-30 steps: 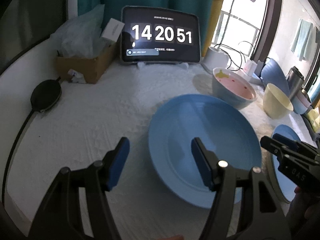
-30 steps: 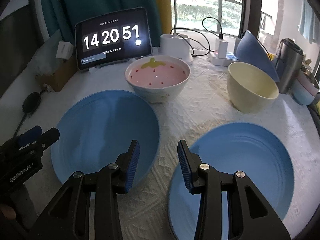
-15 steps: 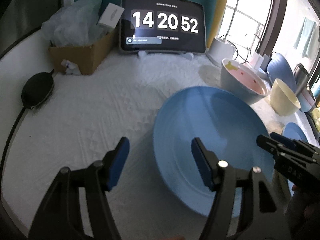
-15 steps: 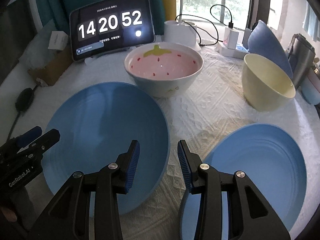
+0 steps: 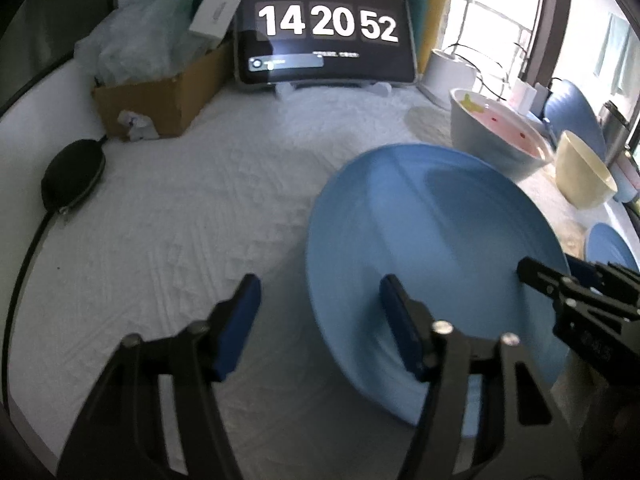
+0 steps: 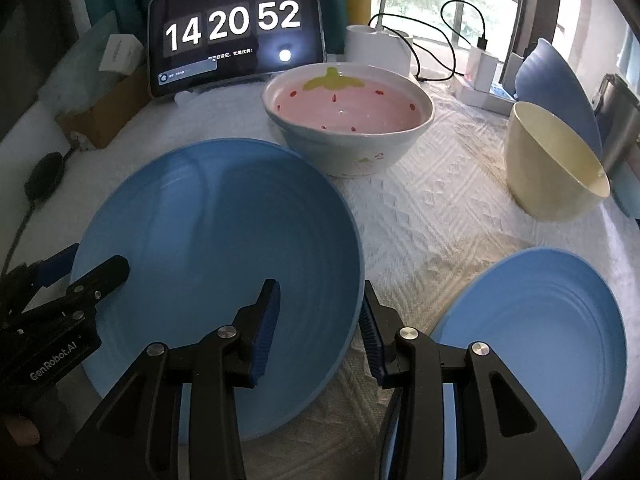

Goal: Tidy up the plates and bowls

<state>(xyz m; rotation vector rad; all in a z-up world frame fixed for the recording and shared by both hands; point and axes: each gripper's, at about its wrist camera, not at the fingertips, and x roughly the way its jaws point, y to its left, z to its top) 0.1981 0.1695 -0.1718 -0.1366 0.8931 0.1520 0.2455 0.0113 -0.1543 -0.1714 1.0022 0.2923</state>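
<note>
A large blue plate [image 5: 432, 240] [image 6: 220, 232] lies on the white cloth between my two grippers. My left gripper [image 5: 320, 320] [image 6: 80, 268] straddles the plate's left rim, one finger over the plate and one outside it; its jaws are closing and the pads are clear of the rim. My right gripper [image 6: 320, 312] [image 5: 560, 270] straddles the right rim in the same way, jaws closing, the outer pad close beside the rim. A second blue plate [image 6: 540, 340] lies to the right. Behind stand a strawberry bowl [image 6: 348, 120], a yellow bowl [image 6: 552, 160] and a tilted blue bowl [image 6: 556, 88].
A tablet clock [image 5: 324, 32] stands at the back, with a cardboard box [image 5: 160, 96] and a black pouch [image 5: 74, 176] on its cord to the left. A white lamp base [image 6: 376, 44], a charger with cables [image 6: 480, 68] and a steel tumbler [image 6: 620, 120] line the back right.
Both grippers have sunk closer to the large blue plate, so its rims now sit between their fingers. The left jaws have narrowed a little.
</note>
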